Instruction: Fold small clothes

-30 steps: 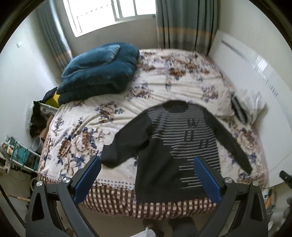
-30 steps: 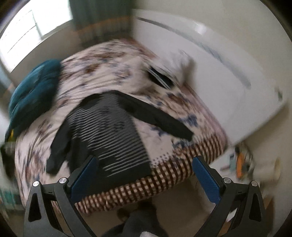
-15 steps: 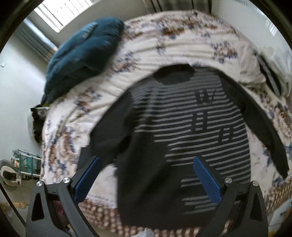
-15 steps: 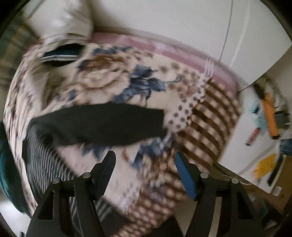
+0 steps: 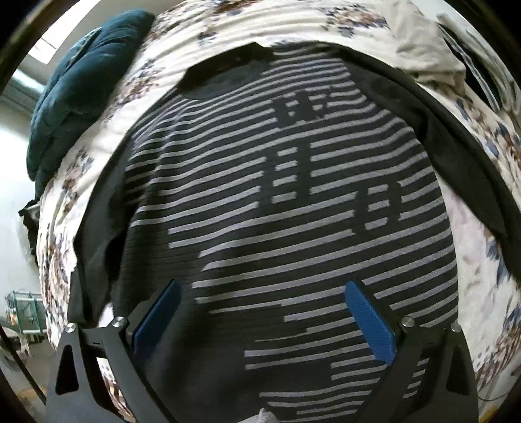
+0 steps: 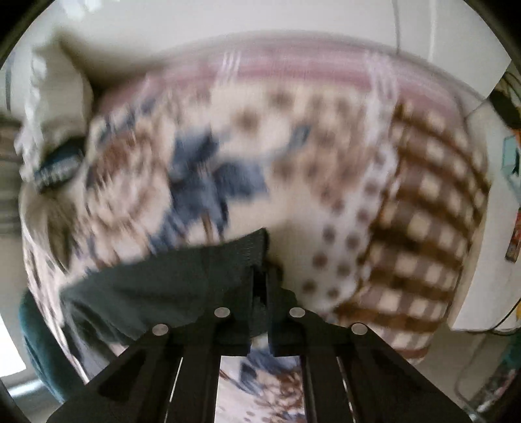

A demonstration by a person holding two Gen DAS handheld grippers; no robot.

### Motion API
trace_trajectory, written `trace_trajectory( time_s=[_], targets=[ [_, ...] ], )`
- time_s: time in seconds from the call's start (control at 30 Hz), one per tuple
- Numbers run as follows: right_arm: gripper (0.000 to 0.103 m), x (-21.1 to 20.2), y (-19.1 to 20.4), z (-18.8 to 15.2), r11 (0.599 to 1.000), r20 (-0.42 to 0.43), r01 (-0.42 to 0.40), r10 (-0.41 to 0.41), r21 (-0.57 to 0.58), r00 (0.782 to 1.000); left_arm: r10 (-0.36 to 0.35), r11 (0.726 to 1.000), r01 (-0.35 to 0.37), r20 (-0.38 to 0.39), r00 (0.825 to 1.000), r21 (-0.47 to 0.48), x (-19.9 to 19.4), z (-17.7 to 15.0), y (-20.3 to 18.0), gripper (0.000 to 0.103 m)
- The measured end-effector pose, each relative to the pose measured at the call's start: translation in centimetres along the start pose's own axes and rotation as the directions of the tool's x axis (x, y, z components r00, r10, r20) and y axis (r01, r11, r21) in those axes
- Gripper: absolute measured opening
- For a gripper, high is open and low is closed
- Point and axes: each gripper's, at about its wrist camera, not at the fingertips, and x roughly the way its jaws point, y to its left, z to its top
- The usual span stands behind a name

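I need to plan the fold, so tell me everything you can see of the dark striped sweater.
The sweater is dark grey knit with pale horizontal stripes and blocky dark shapes on the chest. It lies flat, front up, on the flowered bedspread, round neck away from the camera, both long plain sleeves spread to the sides. The left tool hangs open over its lower part. The right tool is shut on the cuff end of one sleeve.
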Motion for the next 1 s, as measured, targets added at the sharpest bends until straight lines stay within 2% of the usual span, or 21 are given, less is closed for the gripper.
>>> trace_trajectory(
  time_s=[0.13, 0.2, 0.27, 0.3, 0.33, 0.4, 0.53, 0.57, 0.67, 0.7, 0.73, 0.77, 0.8, 0.87, 1.0],
  targets=[
    [0.000, -1.1, 0.8, 3.8, 0.998, 0.091, 0.068, -0.068, 0.004, 0.994, -0.012, 1.000, 0.012, 0.024, 1.000, -0.003, 0.1, 0.8, -0.4, 0.103],
    [0.002, -1.0, 0.5, 5.3, 0.998, 0.071, 0.059, -0.060, 0.018, 0.996, -0.015, 1.000, 0.015, 0.028, 0.999, -0.016, 0.1, 1.3, -0.4, 0.103],
    [0.023, -1.1, 0.1, 5.3, 0.999, 0.026, 0.030, -0.031, 0.034, 0.999, -0.016, 0.999, 0.017, 0.026, 1.000, -0.029, 0.2, 1.5, -0.3, 0.103],
    [0.046, -1.0, 0.2, 4.9, 0.999, -0.001, -0.020, 0.020, 0.042, 1.000, -0.015, 0.999, 0.016, 0.025, 1.000, -0.036, 0.3, 1.6, -0.2, 0.103],
    [0.057, -1.1, -0.4, 4.2, 0.998, -0.011, -0.047, 0.047, 0.048, 0.999, -0.013, 0.999, 0.014, 0.021, 1.000, -0.041, 0.5, 1.7, -0.1, 0.103],
    [0.058, -0.5, -0.9, 2.9, 0.994, -0.049, -0.083, 0.086, 0.069, 0.995, -0.011, 0.999, 0.012, 0.013, 1.000, -0.047, 1.0, 1.7, 0.0, 0.103],
    [0.058, 3.4, -1.8, 0.4, 0.988, -0.109, -0.092, 0.107, 0.126, 0.988, -0.015, 0.997, 0.014, -0.013, 1.000, -0.071, 2.3, 1.5, 0.7, 0.103],
    [0.059, 4.7, -1.9, 0.0, 0.982, -0.101, -0.120, 0.135, 0.143, 0.986, -0.012, 0.997, 0.010, -0.020, 1.000, -0.083, 2.7, 1.4, 1.0, 0.103],
    [0.067, 5.9, -1.2, -0.5, 0.982, -0.039, -0.133, 0.139, 0.131, 0.989, -0.001, 0.993, -0.003, -0.030, 1.000, -0.119, 3.5, 1.1, 2.3, 0.103],
    [0.066, 5.7, -0.8, -0.8, 0.984, -0.012, -0.125, 0.128, 0.128, 0.992, 0.004, 0.991, -0.009, -0.034, 0.999, -0.136, 3.8, 1.0, 3.0, 0.103],
    [0.052, 5.5, -0.3, -1.1, 0.984, 0.021, -0.123, 0.122, 0.127, 0.992, 0.008, 0.989, -0.014, -0.036, 0.999, -0.150, 4.0, 0.9, 3.6, 0.103],
    [0.034, 5.2, 0.1, -1.1, 0.985, 0.033, -0.124, 0.121, 0.118, 0.992, 0.014, 0.986, -0.020, -0.039, 0.999, -0.166, 4.2, 0.7, 4.2, 0.103],
    [0.006, 5.1, 0.9, -1.2, 0.987, 0.028, -0.126, 0.123, 0.099, 0.992, 0.018, 0.983, -0.025, -0.041, 0.999, -0.180, 4.3, 0.6, 4.8, 0.103],
    [0.006, 3.9, 2.3, -1.3, 0.988, 0.049, -0.141, 0.139, 0.060, 0.989, 0.022, 0.975, -0.032, -0.048, 0.999, -0.220, 4.6, 0.1, 6.5, 0.103],
    [0.006, -1.5, 5.6, -0.9, 0.984, 0.138, -0.175, 0.177, -0.022, 0.975, 0.023, 0.952, -0.038, -0.054, 0.998, -0.304, 4.8, -1.2, 10.5, 0.103]
  ],
)
